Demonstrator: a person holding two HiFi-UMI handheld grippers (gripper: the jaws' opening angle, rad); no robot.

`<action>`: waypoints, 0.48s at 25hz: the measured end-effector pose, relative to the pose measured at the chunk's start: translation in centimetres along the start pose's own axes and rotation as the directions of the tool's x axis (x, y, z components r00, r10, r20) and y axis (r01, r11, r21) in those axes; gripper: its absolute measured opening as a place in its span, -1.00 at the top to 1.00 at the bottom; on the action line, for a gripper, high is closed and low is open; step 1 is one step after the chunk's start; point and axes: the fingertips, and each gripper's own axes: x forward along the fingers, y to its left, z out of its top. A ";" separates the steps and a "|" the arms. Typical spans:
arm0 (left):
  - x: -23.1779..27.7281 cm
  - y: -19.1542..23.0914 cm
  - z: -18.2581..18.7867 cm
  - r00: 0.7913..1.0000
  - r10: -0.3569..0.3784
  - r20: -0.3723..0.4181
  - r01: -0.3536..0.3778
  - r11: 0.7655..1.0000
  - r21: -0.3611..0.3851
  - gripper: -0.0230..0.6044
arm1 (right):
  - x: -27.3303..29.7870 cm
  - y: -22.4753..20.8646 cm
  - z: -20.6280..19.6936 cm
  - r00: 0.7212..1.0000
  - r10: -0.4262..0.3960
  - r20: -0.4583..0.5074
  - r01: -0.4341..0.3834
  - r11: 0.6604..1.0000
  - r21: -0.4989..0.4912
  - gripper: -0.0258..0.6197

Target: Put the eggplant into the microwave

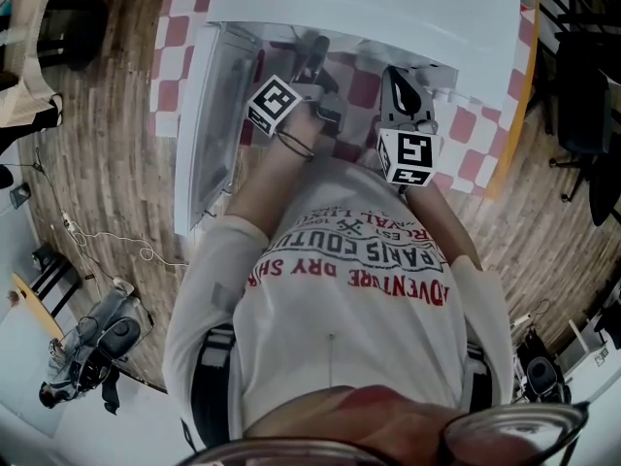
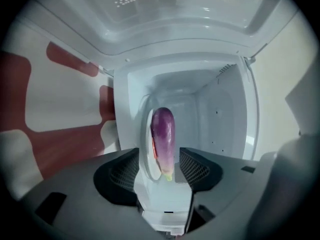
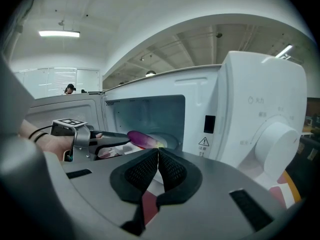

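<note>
The purple eggplant (image 2: 163,139) lies lengthwise on the glass turntable (image 2: 148,134) inside the white microwave (image 2: 220,114). Its pale green stem end points back at my left gripper (image 2: 161,173). That gripper is open, with its black pads standing clear on either side of the stem end. In the right gripper view the eggplant (image 3: 142,139) shows in the oven's mouth, just beyond the left gripper (image 3: 120,138). My right gripper (image 3: 158,156) hangs in front of the microwave (image 3: 260,119), shut with nothing between its pads. In the head view both grippers, left (image 1: 315,61) and right (image 1: 412,83), are at the oven's front.
The microwave door (image 1: 209,124) stands swung open to the left, beside my left arm. A control dial (image 3: 277,144) sits on the oven's right panel. A red and white checked cloth (image 1: 466,124) covers the table under the oven. Chairs (image 1: 582,105) and a bag (image 1: 97,343) stand on the wooden floor.
</note>
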 end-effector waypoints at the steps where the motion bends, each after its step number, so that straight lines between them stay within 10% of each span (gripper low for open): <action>1: -0.2 0.2 -0.1 1.000 0.004 0.001 -0.004 1.000 -0.011 0.11 | -0.2 0.1 -0.1 1.000 -0.002 -0.002 0.002 1.000 0.002 0.84; 7: -2.2 0.8 -0.8 1.000 0.013 -0.008 -0.013 1.000 -0.008 0.07 | -1.3 0.4 -0.3 1.000 -0.009 -0.005 0.009 1.000 0.005 0.84; 12: -4.6 0.0 -1.6 0.997 0.062 -0.052 -0.052 0.982 0.180 0.79 | -2.7 1.3 -0.4 1.000 -0.003 0.000 0.003 1.000 0.003 0.84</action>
